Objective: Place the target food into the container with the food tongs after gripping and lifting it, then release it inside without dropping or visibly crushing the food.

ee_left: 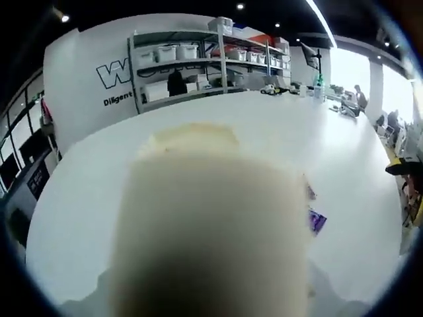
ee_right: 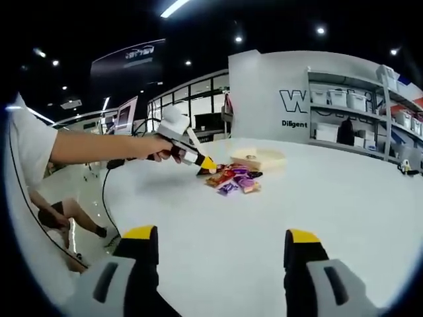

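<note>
Progress: the task appears to be at its opening stage. A small heap of brightly wrapped snack packets (ee_right: 232, 179) is lying on the broad white counter (ee_right: 330, 218), and nothing is seen being lifted or carried. A shallow, round, cream-coloured container (ee_right: 256, 158) is sitting just behind the heap; whether anything is lying inside it cannot be told.

Left claw (ee_right: 205, 165): in the right gripper view it is reaching in with its yellow tips down at the near edge of the heap. Whether its jaws are spread or pinching a packet cannot be told. In the left gripper view a blurred, cream-coloured mass is blocking the foreground.

Right claw (ee_right: 223, 246): it is standing spread wide and holding nothing, hovering over bare counter, well apart from the heap.

Outstanding: gripping, lifting, transfer and release inside the container are all judged still to be done.
</note>
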{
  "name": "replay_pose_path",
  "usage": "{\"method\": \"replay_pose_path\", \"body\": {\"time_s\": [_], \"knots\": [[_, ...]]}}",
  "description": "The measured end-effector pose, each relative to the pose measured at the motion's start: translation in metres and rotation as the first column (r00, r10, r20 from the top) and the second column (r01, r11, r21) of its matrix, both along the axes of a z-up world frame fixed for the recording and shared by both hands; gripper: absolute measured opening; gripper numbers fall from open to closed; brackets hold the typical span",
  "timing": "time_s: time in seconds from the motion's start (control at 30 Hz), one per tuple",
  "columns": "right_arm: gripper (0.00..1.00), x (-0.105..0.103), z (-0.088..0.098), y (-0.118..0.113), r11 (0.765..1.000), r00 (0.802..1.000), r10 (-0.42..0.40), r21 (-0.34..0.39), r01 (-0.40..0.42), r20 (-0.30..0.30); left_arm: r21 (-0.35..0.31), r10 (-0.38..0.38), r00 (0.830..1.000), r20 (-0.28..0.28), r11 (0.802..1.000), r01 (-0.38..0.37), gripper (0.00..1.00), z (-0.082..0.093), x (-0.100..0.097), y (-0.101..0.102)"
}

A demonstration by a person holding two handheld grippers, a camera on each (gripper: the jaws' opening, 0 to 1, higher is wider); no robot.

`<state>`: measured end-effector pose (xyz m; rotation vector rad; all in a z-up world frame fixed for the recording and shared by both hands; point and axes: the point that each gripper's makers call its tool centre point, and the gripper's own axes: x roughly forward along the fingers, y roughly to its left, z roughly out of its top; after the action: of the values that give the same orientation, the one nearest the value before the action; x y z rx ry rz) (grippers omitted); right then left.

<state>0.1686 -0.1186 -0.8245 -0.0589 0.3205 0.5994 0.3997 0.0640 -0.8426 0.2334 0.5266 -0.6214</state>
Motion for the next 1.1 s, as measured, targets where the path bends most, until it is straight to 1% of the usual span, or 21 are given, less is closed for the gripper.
{"method": "replay_pose_path", "body": {"time_s": [0.13,0.27,0.37,0.5,0.63,0.7,0.93,1.1], "knots": [[0.75,0.001,-0.001,-0.002,1.0,1.0,-0.004,0.004,0.004,-0.002,0.013,-0.01,1.0,0.006,1.0,0.01,0.26,-0.001,0.001,-0.001],[0.74,0.002,0.0,-0.003,1.0,1.0,-0.005,0.011,0.005,-0.001,0.003,-0.016,1.0,0.007,1.0,0.016,0.26,0.002,0.002,-0.001],[0.74,0.003,0.0,-0.003,1.0,1.0,-0.003,0.009,0.003,-0.001,0.017,-0.018,1.0,0.004,1.0,0.018,0.26,0.0,0.003,0.001],[0.74,0.004,0.0,-0.002,1.0,1.0,-0.003,0.014,0.003,-0.003,0.008,-0.013,1.0,0.007,1.0,0.013,0.26,0.001,0.005,0.002],[0.73,0.004,-0.003,-0.003,1.0,1.0,-0.005,0.01,0.005,-0.006,0.018,-0.009,1.0,-0.016,1.0,0.009,0.26,-0.005,0.007,0.003],[0.73,0.003,-0.003,-0.004,1.0,1.0,-0.006,0.011,0.006,-0.007,0.014,-0.011,1.0,-0.029,1.0,0.012,0.26,-0.008,0.004,0.001],[0.73,0.003,-0.005,-0.008,1.0,1.0,-0.015,0.018,0.016,-0.012,0.005,-0.02,0.999,-0.028,1.0,0.02,0.24,-0.008,0.004,-0.002],[0.72,0.004,-0.006,-0.007,1.0,1.0,-0.014,0.018,0.014,-0.013,-0.005,-0.02,0.999,-0.029,1.0,0.02,0.22,-0.008,0.004,-0.002]]}}
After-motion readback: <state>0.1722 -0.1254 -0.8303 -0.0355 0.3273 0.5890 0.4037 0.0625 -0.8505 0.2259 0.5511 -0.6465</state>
